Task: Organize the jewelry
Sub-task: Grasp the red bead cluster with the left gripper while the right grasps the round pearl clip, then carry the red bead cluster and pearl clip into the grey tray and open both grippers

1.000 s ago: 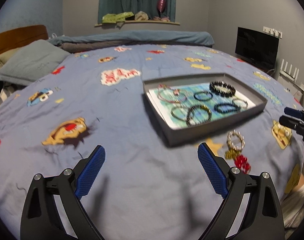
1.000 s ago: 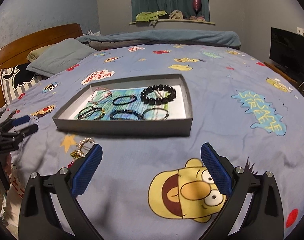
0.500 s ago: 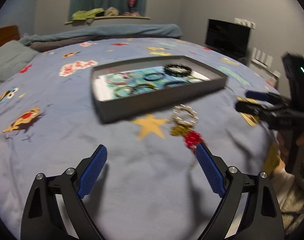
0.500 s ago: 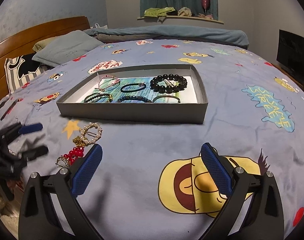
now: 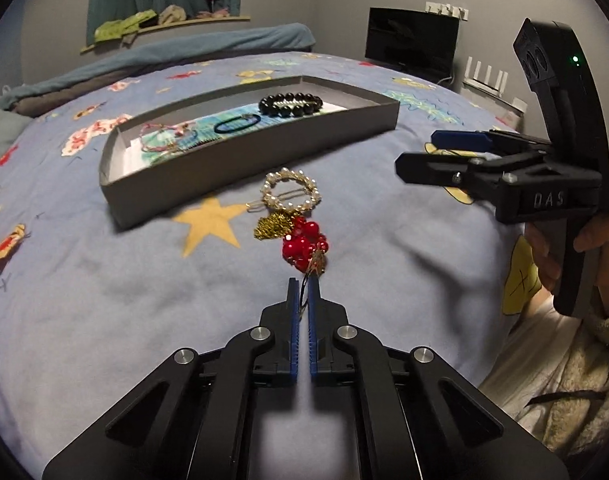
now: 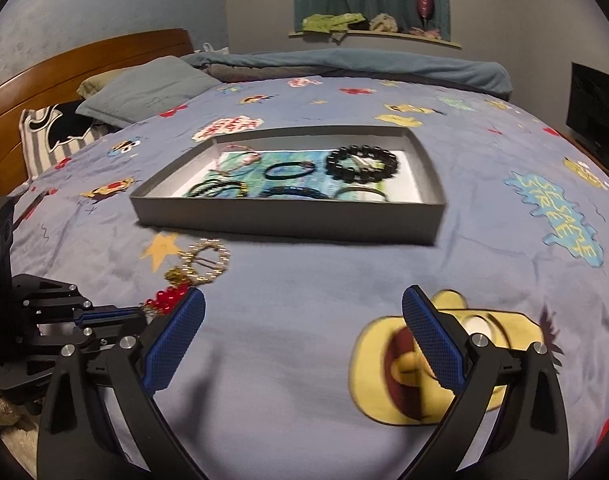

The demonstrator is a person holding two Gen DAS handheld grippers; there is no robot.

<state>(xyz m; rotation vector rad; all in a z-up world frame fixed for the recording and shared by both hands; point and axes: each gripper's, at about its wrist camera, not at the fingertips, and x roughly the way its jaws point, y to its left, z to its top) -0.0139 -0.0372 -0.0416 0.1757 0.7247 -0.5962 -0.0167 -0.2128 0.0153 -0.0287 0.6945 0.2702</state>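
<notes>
Loose on the blue bedspread lie a pearl ring clip (image 5: 273, 184) (image 6: 223, 258), a gold piece (image 5: 274, 227) (image 6: 174, 276) and a red bead cluster (image 5: 303, 245) (image 6: 166, 300). My left gripper (image 5: 303, 285) (image 6: 142, 315) is shut on the thin wire at the red cluster's near end. Behind them sits a grey tray (image 5: 244, 168) (image 6: 288, 224) that holds several bracelets, among them a black bead bracelet (image 5: 290, 105) (image 6: 360, 164). My right gripper (image 6: 304, 328) (image 5: 418, 151) hangs open over the bedspread, right of the loose pieces, with nothing between its fingers.
A person's hand (image 5: 596, 236) holds the right gripper at the bed's edge. Pillows (image 6: 144, 88) and a wooden headboard (image 6: 84, 64) are at the far left, a folded blanket (image 6: 344, 64) at the back, a dark screen (image 5: 412, 40) by the wall.
My left gripper has swung over to the loose pieces, come down, and gone from wide open to shut on the red cluster's wire. The right gripper has edged slightly closer.
</notes>
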